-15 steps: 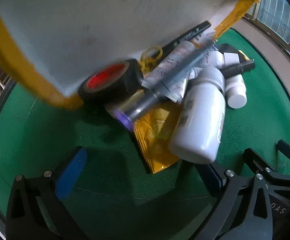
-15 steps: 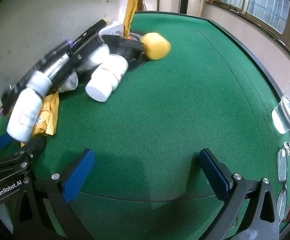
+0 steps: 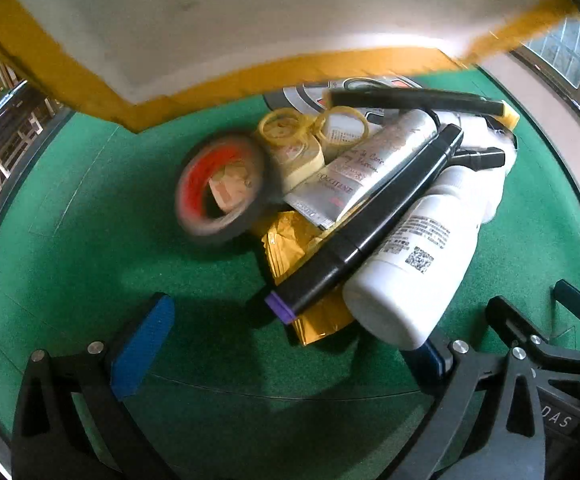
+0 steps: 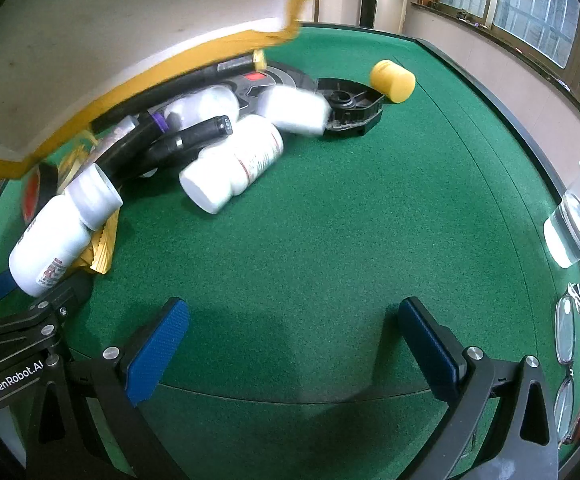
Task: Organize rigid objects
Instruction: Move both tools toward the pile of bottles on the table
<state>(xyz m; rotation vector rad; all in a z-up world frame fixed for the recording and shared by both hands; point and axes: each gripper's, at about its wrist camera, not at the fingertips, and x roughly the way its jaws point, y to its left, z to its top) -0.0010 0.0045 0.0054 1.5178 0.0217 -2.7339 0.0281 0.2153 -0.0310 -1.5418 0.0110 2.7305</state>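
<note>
The white, yellow-edged box now hangs higher above the green worktop than half a second ago, and the pile it covered lies in the open near the far left edge. That suggests the emptying is done and sorting can begin. Largest in the heap is the white bottle, lying on its side just in front of the left gripper. A black marker leans across it and over a silver tube. The black tape roll has tipped up and blurs, probably unsettled. A gold packet lies underneath. The yellow cap has rolled clear towards the far edge, apart from the rest. Both the left gripper and the right gripper have their fingers spread wide, grasping nothing, over bare felt.
</note>
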